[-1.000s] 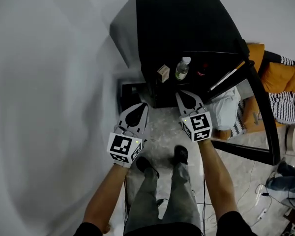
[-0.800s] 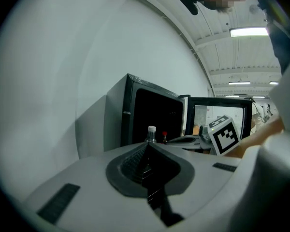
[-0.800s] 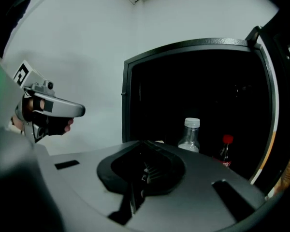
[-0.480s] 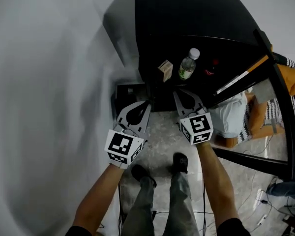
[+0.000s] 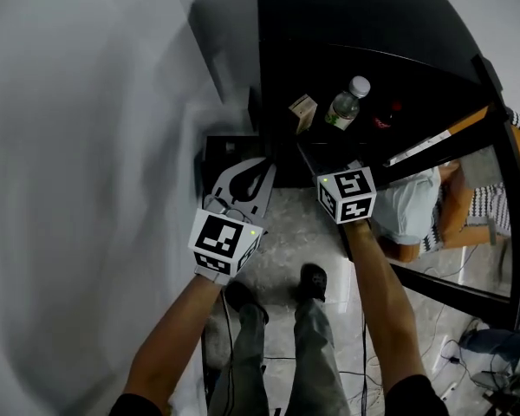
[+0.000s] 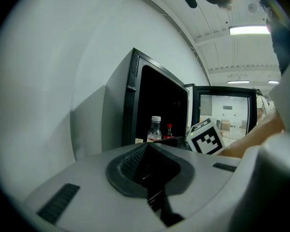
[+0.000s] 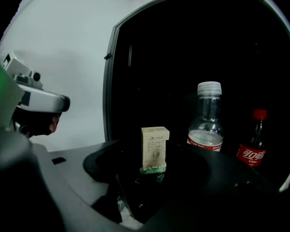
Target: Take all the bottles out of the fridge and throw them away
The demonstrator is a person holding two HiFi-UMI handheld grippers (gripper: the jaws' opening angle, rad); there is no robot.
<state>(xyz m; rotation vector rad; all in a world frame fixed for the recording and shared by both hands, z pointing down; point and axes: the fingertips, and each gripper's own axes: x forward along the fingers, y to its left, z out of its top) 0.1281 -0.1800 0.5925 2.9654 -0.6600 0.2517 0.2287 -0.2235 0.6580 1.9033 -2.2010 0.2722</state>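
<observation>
Two to fetch: water bottle [image 7: 206, 117], cola bottle [image 7: 251, 146]. Right claw [image 7: 152, 190] just opening, empty, aimed at carton [image 7: 154, 149]; could topple it. Left claw [image 6: 147, 153] closed.

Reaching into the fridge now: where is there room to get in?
Widest bare stretch: between the fridge's left frame and the carton, though it is dark there. From the carton rightward it is crowded: only narrow gaps separate it, the clear bottle and the cola bottle.
</observation>
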